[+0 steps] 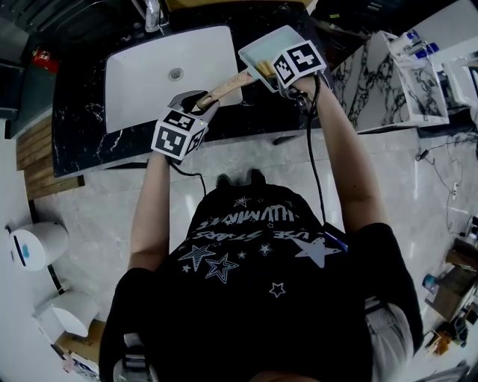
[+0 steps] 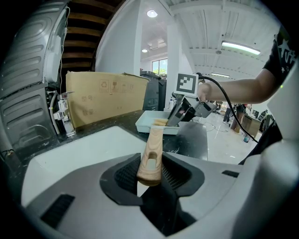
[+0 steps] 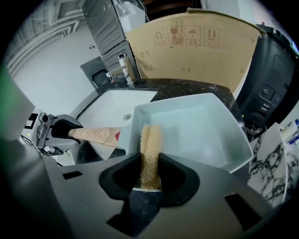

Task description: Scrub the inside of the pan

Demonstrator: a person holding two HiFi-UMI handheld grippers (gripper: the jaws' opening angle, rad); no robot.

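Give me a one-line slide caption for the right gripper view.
The right gripper pinches a tan fibrous scrubber at the pale square pan's near rim, while the left gripper holds its wooden handle.

Cardboard box [image 3: 196, 51] carries printed handling signs: recycling arrows, glass, umbrella, up arrows. Shirt [image 1: 246, 242] lettering is too warped to read.

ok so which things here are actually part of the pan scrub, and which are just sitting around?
In the job:
pan
wooden handle, clamped in the left hand-held gripper
loofah scrubber, clamped in the right hand-held gripper, inside the pan

Just lying about:
sink
faucet
cardboard box
black counter
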